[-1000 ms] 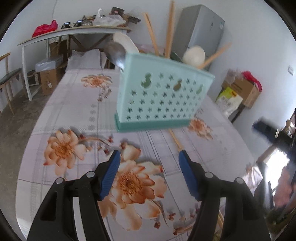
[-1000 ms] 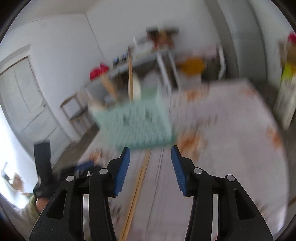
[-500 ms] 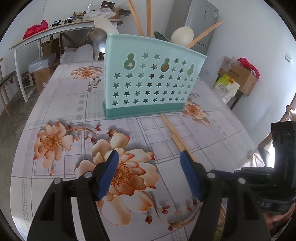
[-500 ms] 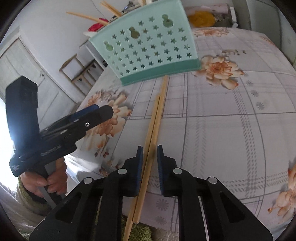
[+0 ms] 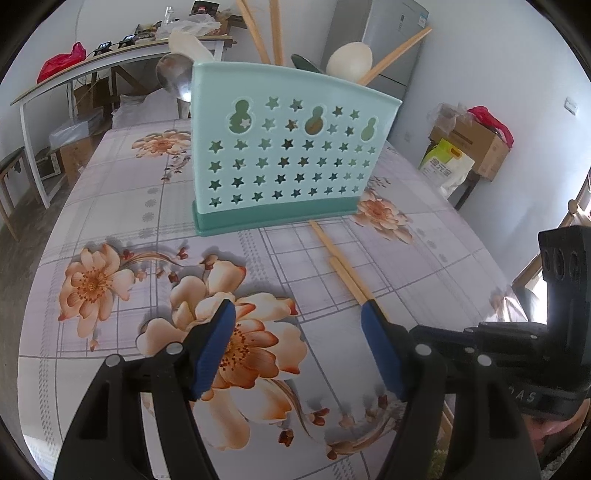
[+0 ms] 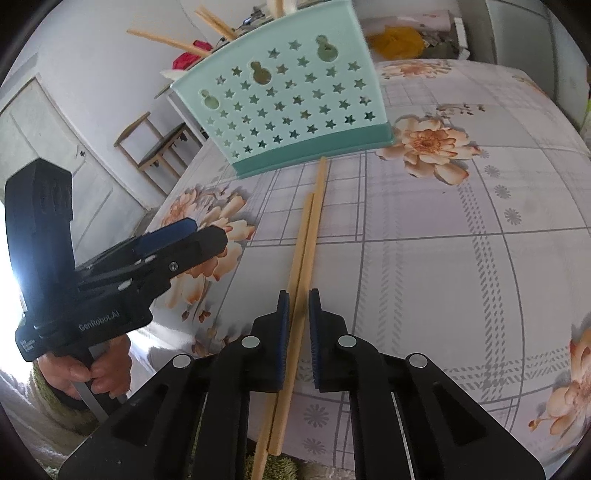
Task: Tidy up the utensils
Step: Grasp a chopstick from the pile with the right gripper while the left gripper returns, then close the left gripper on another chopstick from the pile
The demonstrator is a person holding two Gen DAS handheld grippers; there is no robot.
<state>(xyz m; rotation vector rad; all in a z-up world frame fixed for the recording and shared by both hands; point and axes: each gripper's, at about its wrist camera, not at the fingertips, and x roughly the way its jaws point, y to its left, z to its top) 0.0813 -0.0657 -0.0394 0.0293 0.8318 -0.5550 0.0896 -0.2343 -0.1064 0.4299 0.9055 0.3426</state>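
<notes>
A: Where were the chopsticks (image 6: pixel 303 254)?

B: The pair lay flat on the table (image 6: pixel 461 258), side by side and touching. The far tip of one nearly reached the base of the holder (image 6: pixel 288 96); the near ends hung past the table edge.

A: And the right gripper (image 6: pixel 298 299)?

B: Its jaws had just been closing, with the chopsticks between them. The blue pads stood very near both sticks, with only a thin gap visible on the right. I could not tell if they already pressed.

A: The left gripper (image 5: pixel 299 325)?

B: Its fingers were well apart and held nothing. It hovered over an orange flower of the tablecloth, left of the chopsticks. In the right view, a hand (image 6: pixel 88 373) gripped its handle.

A: What was in the holder?

B: It stood upright. Other chopsticks (image 5: pixel 273 31), a metal spoon (image 5: pixel 173 75) and pale spoons (image 5: pixel 349 59) stuck out of its top.
</notes>
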